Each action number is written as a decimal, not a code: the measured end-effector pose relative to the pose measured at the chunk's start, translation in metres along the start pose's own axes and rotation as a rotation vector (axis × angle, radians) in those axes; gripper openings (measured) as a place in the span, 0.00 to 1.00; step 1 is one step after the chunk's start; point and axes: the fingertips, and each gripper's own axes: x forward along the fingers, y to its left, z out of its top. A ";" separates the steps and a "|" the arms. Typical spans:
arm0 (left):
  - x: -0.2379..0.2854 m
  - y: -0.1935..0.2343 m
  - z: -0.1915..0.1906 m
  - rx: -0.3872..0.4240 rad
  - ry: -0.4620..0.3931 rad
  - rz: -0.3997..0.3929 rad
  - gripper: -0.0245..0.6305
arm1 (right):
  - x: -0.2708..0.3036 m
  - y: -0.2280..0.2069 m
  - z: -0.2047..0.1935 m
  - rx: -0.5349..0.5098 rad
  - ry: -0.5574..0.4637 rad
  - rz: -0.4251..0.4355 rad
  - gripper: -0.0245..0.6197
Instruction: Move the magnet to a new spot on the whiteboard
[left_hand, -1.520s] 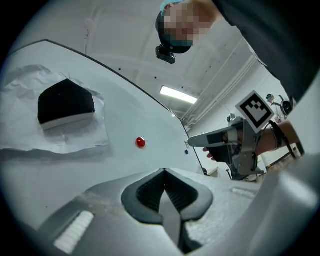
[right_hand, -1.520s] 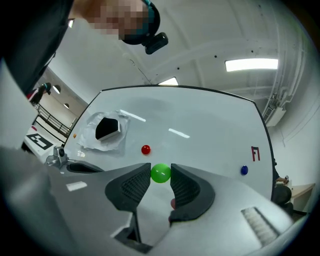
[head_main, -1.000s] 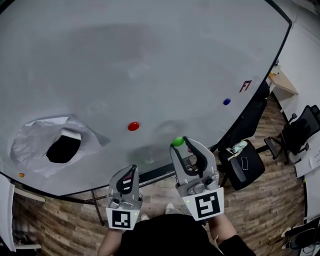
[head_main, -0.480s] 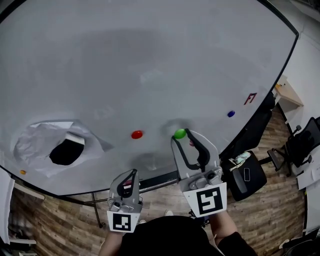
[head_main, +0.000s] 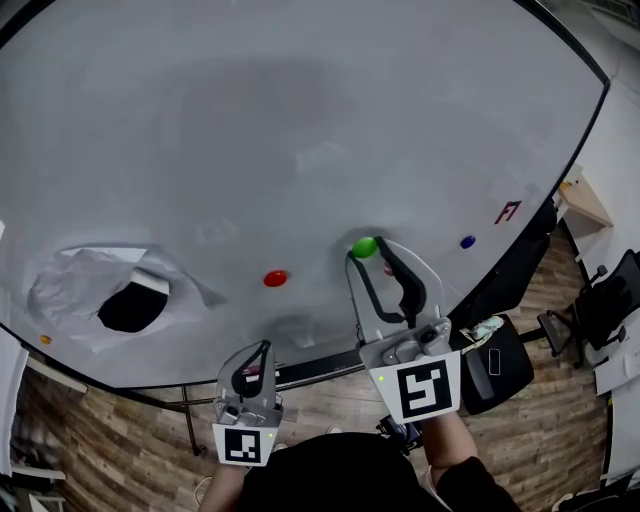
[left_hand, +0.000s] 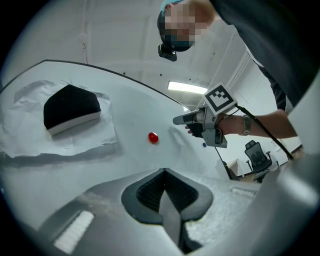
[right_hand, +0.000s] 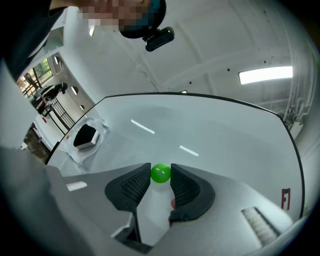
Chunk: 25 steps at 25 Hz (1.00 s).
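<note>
Whiteboard (head_main: 300, 120) fills view. Right gripper (head_main: 368, 250): fingers clamped on green magnet (right_hand: 160, 173), at board's lower right, contact with board unclear. Left gripper (head_main: 258, 352): fingers closed, empty. Magnet likely light, hard, smooth, slippery; pinch opposite sides of dome.

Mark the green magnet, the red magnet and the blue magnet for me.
green magnet (right_hand: 160, 173), right gripper view, centre of its rounded face.
red magnet (head_main: 275, 278), head view, centre of its cap.
blue magnet (head_main: 467, 242), head view, centre of its cap.
</note>
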 end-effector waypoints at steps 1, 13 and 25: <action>0.000 0.000 -0.001 0.004 0.003 0.002 0.04 | 0.001 -0.001 0.001 -0.005 -0.005 0.001 0.24; 0.002 -0.004 -0.006 0.041 0.033 0.026 0.04 | 0.016 -0.009 0.006 -0.019 -0.052 0.023 0.24; 0.005 -0.005 -0.010 0.044 0.049 0.036 0.04 | 0.020 -0.015 -0.001 -0.021 -0.046 0.025 0.24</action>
